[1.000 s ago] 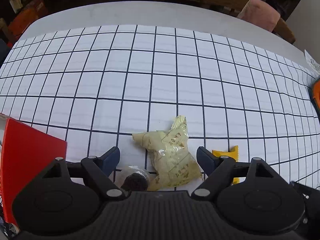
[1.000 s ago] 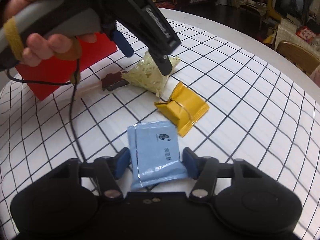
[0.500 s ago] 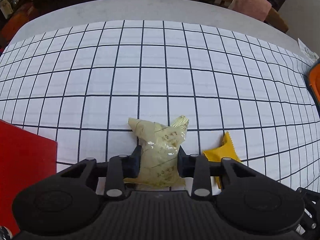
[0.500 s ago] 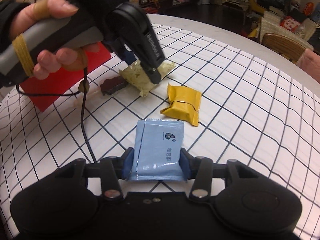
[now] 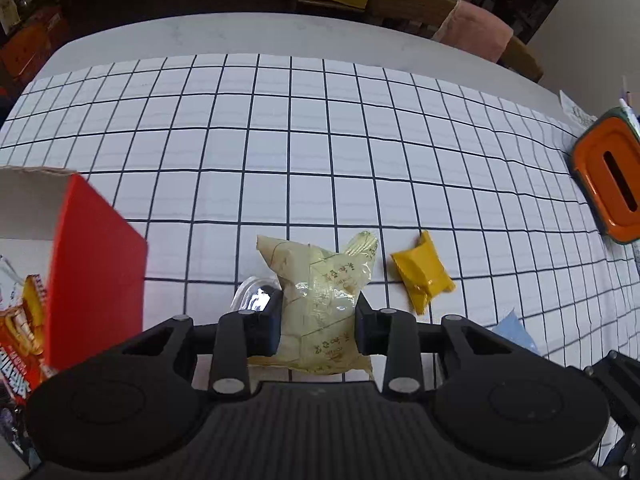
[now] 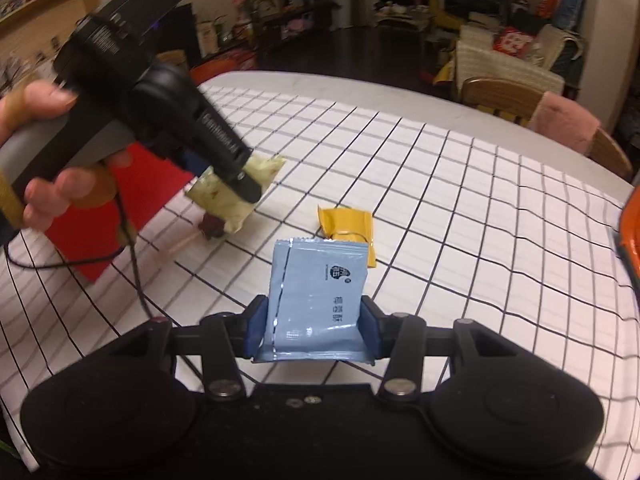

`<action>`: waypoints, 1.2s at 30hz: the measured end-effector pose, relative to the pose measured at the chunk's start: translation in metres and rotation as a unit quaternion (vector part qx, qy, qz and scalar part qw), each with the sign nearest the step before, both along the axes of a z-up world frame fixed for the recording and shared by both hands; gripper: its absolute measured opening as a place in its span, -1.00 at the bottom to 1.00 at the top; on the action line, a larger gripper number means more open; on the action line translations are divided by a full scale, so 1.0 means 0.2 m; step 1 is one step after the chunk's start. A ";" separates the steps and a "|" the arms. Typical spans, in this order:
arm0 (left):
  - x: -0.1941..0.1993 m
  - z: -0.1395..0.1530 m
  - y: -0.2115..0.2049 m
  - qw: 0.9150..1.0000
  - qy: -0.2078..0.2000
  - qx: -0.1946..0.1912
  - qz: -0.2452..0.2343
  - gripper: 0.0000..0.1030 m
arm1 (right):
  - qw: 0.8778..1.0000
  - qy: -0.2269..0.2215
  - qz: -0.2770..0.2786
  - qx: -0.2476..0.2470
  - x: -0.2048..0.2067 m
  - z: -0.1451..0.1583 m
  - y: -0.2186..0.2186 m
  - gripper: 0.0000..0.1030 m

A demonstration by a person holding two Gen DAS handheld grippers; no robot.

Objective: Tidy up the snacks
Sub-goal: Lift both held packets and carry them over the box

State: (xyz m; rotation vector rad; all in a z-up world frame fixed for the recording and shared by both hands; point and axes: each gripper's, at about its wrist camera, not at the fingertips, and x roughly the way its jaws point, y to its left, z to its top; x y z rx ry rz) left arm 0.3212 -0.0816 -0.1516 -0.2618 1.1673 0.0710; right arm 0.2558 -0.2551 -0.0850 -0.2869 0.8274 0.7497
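— Two claws, two packets: what does each one hold?

— The left gripper (image 5: 316, 322) is pinched on the pale yellow crinkled plastic snack bag (image 5: 320, 300), its pads pressing the bag's two sides. The right gripper (image 6: 314, 330) is clamped the same way on the flat light-blue foil sachet (image 6: 316, 300), which stands up between its fingers.

— Where does the drop-off lie?

— Probably the open red cardboard box (image 5: 96, 264), since printed packets already show inside it. It sits close to the left of the left claw, its opening facing up. From the right claw it lies far off to the left, beyond the person's left hand (image 6: 48, 156).

— So which claw is nearer?

— The left one, clearly. The bag's long axis runs straight ahead from that claw, so a sideways swing to the left over the box wall looks like the likely move.

— Anything left lying on the checked white tablecloth (image 5: 320, 140)?

— A small yellow foil packet (image 5: 422, 276), ahead and right of the left claw, and a dark chocolate-coloured treat in clear wrap (image 5: 258, 296), just under the bag's left side.
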 end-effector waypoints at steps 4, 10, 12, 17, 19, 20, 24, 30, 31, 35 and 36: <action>-0.14 0.09 0.04 1.000 -0.011 0.001 -0.007 -0.36 | 1.000 -0.009 -0.019 0.005 -0.08 0.08 0.02 -0.09; -0.33 0.27 0.13 0.999 -0.027 0.006 -0.028 -0.36 | 0.999 -0.018 -0.037 0.020 -0.22 0.19 0.08 -0.09; -0.39 0.31 0.16 0.999 -0.028 0.006 -0.033 -0.36 | 0.999 -0.022 -0.041 0.026 -0.27 0.23 0.11 -0.09; -0.49 0.40 0.26 0.999 -0.031 -0.001 -0.039 -0.36 | 0.998 -0.031 -0.048 0.039 -0.37 0.31 0.20 -0.09; -0.55 0.43 0.31 0.999 -0.033 -0.005 -0.039 -0.36 | 0.997 -0.034 -0.050 0.043 -0.41 0.34 0.24 -0.09; -0.57 0.44 0.34 0.999 -0.036 -0.005 -0.037 -0.36 | 0.997 -0.035 -0.050 0.045 -0.43 0.35 0.26 -0.09; -0.66 0.49 0.43 0.998 -0.049 -0.010 -0.035 -0.36 | 0.996 -0.034 -0.054 0.057 -0.49 0.39 0.34 -0.09; -0.79 0.53 0.60 0.998 -0.061 -0.010 -0.032 -0.36 | 0.996 -0.039 -0.048 0.060 -0.58 0.44 0.50 -0.09; -0.81 0.54 0.63 0.997 -0.063 -0.010 -0.032 -0.36 | 0.996 -0.041 -0.046 0.059 -0.59 0.44 0.52 -0.09; -0.86 0.54 0.74 0.997 -0.068 -0.006 -0.028 -0.36 | 0.997 -0.043 -0.040 0.056 -0.62 0.44 0.61 -0.09; -0.87 0.54 0.77 0.997 -0.068 -0.006 -0.026 -0.36 | 0.997 -0.044 -0.040 0.055 -0.63 0.44 0.63 -0.09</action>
